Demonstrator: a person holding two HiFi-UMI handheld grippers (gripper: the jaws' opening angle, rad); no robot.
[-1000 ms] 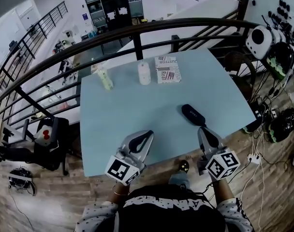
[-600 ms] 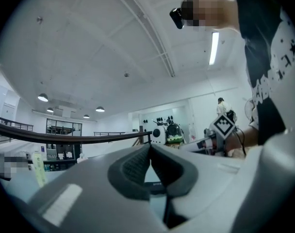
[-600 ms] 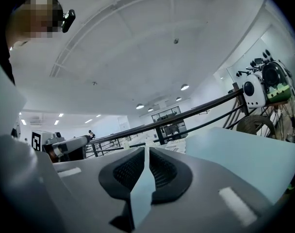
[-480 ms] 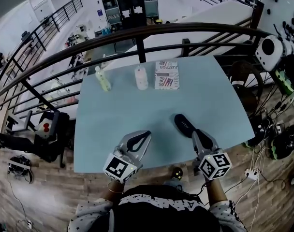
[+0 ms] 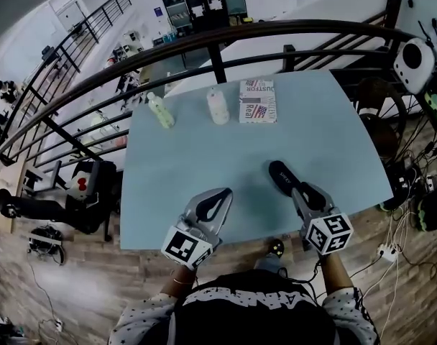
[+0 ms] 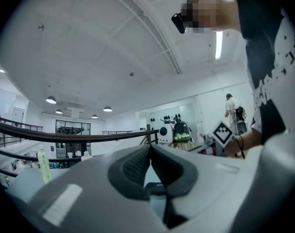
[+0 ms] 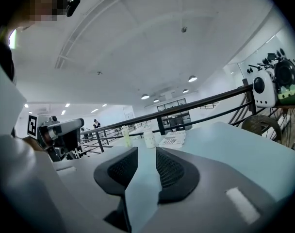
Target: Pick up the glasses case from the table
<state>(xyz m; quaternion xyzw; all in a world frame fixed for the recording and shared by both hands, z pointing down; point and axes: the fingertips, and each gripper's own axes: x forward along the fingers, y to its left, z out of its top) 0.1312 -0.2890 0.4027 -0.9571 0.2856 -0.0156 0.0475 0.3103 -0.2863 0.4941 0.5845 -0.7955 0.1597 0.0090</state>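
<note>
Case (image 5: 284, 177) lies black and slantwise on the pale blue table (image 5: 197, 157), close to the front edge on my right side. My right gripper (image 5: 299, 188) sits just behind it, tips at the case's near end. From the head view I can't tell whether they touch it. Its jaws have just been opening and now stand a little apart. In the right gripper view only bare tabletop shows between the pads (image 7: 169, 169), so it has hold of nothing. My left gripper (image 5: 226, 191) is over the front edge, off to the left of the case, jaws closed tip to tip and empty. Along the far edge, well apart from the case, stand a green bottle (image 5: 159, 111), a white bottle (image 5: 218, 106) and a printed box (image 5: 258, 100).
</note>
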